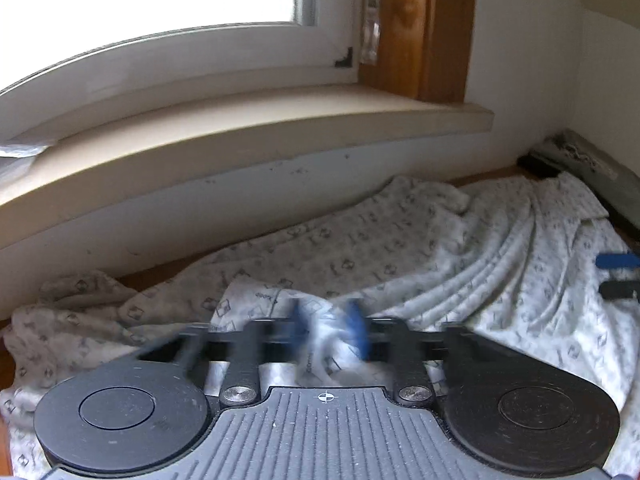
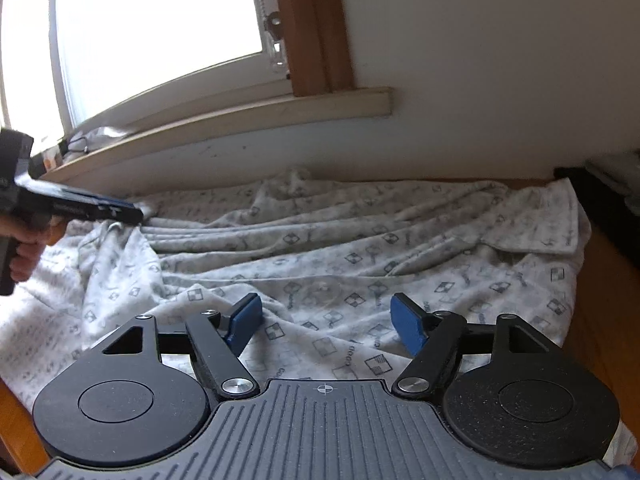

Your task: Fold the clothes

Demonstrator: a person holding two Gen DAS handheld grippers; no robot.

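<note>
Person's hand (image 2: pixel 24 252): far left edge of the right wrist view, wrapped round a black handle; cut off by the frame, only fingers show.
Left gripper (image 1: pixel 327 330): lower middle of the left wrist view, blurred; its blue pads are drawn close with a bunch of fabric pinched between them. In the right wrist view it enters from the left edge, its tip at the cloth's far left side.
Garment: a white shirt with a grey diamond-and-check print (image 1: pixel 400 248), spread crumpled across the middle of both views, on a wooden surface (image 2: pixel 604 320) seen as orange strips at the lower corners. Ridged folds run from the clamped bunch toward the right. A collar-like flap lies at the right of the right wrist view; the near hem is hidden under the gripper bodies.
Right gripper (image 2: pixel 326 320): lower middle of the right wrist view, blue pads wide apart, nothing between them, cloth beneath; whether the pads touch it cannot be told. Its tips show at the right edge of the left wrist view, cut off.
Cream window sill (image 1: pixel 248 128): above the shirt, the window overexposed.
Dark objects (image 1: pixel 580 168): right edge, too blurred to identify.
</note>
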